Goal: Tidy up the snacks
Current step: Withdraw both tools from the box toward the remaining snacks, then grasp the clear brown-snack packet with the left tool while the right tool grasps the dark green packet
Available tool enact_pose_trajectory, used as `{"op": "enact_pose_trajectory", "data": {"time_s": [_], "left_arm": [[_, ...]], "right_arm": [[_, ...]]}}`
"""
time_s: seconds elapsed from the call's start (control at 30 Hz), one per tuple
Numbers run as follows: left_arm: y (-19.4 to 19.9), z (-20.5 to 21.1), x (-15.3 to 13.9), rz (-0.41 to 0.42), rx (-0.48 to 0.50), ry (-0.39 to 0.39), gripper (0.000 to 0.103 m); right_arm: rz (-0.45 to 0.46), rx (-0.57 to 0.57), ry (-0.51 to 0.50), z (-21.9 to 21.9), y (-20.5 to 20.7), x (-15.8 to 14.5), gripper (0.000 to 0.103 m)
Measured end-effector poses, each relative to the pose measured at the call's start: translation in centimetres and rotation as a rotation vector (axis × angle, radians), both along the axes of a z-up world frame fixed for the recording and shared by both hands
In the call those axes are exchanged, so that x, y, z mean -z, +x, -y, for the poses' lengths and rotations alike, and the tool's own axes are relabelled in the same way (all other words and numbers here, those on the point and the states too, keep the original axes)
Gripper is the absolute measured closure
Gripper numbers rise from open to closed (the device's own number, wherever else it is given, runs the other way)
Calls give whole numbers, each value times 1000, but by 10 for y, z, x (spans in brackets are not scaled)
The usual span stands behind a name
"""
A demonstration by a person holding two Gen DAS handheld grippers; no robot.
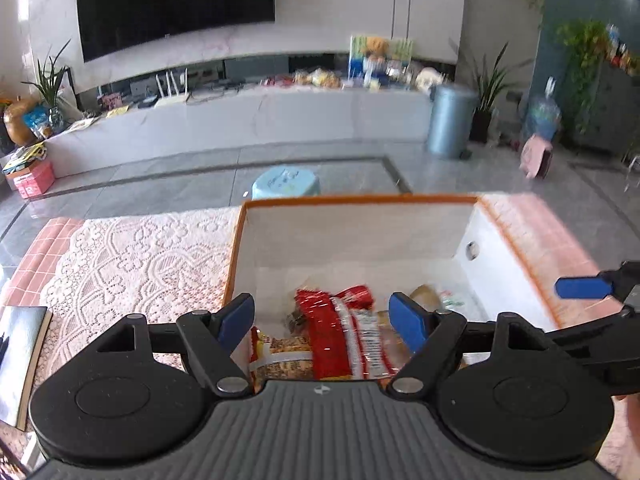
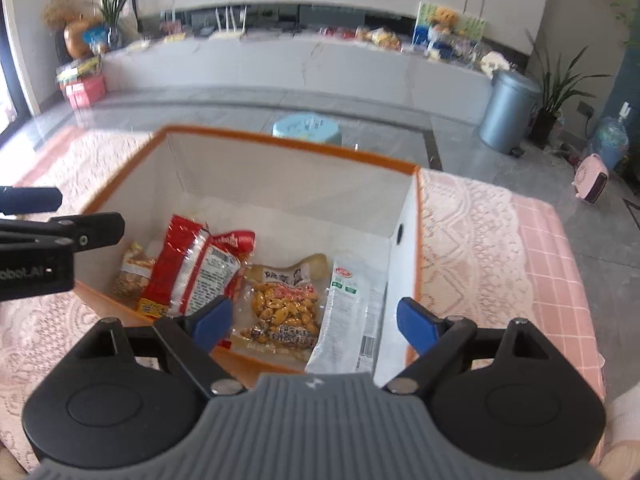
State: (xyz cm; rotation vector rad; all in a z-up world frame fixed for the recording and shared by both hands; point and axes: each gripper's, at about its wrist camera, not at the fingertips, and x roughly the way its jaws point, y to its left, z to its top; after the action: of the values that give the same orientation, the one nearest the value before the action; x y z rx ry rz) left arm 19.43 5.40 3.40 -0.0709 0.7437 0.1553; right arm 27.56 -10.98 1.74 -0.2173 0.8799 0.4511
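A white box (image 2: 280, 184) with an orange rim sits on a lacy cloth (image 2: 472, 248) over a pink checked table cover (image 2: 560, 264). All the snacks are inside the box, lying flat on its floor.

Seen from the right wrist camera, the red packet (image 2: 192, 272) lies toward the left wall of the box. A small packet of brown bits (image 2: 132, 272) is just beside it, closer to that wall. The clear bag of yellow nuts (image 2: 284, 304) is in the middle of the box floor. The white packet (image 2: 352, 320) lies by the right wall, touching the nut bag.

The right gripper (image 2: 316, 320) hangs over the near edge of the box. Its blue fingers (image 2: 416, 324) are spread wide apart and hold nothing.

The left gripper (image 1: 324, 318) hangs over the near left part of the box, above the red packet (image 1: 336, 336). Its blue fingers (image 1: 236, 320) are spread wide too, with nothing between them.

Past the box, on the gray floor, stands a small blue stool (image 1: 286, 184). Farther back is a long white shelf (image 1: 248, 116) with things on it, a big black TV (image 1: 172, 0) on the wall, and a gray bin (image 1: 450, 120) next to a potted plant (image 1: 486, 96).
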Motion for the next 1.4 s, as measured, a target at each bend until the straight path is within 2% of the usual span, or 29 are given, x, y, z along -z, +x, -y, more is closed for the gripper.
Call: {"op": "enact_pose_trajectory", "data": {"time_s": [0.17, 0.27, 0.43, 0.57, 0.7, 0.93, 1.13, 1.3, 1.4], "left_arm": [[-36, 11, -17, 75, 19, -24, 13], [-58, 20, -20, 111, 45, -13, 13], [-89, 32, -19, 149, 79, -12, 13], [-110, 37, -10, 151, 95, -18, 15], [-122, 36, 6, 127, 101, -32, 18], [-135, 15, 42, 71, 61, -112, 26], [-132, -5, 72, -7, 93, -295, 32], [-129, 1, 90, -57, 99, -253, 32], [-127, 0, 97, -80, 107, -265, 31]], "right_arm": [[75, 46, 105, 28, -39, -15, 16], [112, 65, 161, 44, -66, -19, 16], [159, 137, 238, 60, -105, -17, 15], [181, 170, 261, 67, -135, -12, 15], [193, 193, 245, 69, -160, -3, 20], [176, 236, 196, 70, -184, 25, 20], [66, 221, 167, 67, -177, 58, 22], [35, 184, 133, 58, -180, 76, 24], [39, 160, 108, 52, -180, 84, 26]]}}
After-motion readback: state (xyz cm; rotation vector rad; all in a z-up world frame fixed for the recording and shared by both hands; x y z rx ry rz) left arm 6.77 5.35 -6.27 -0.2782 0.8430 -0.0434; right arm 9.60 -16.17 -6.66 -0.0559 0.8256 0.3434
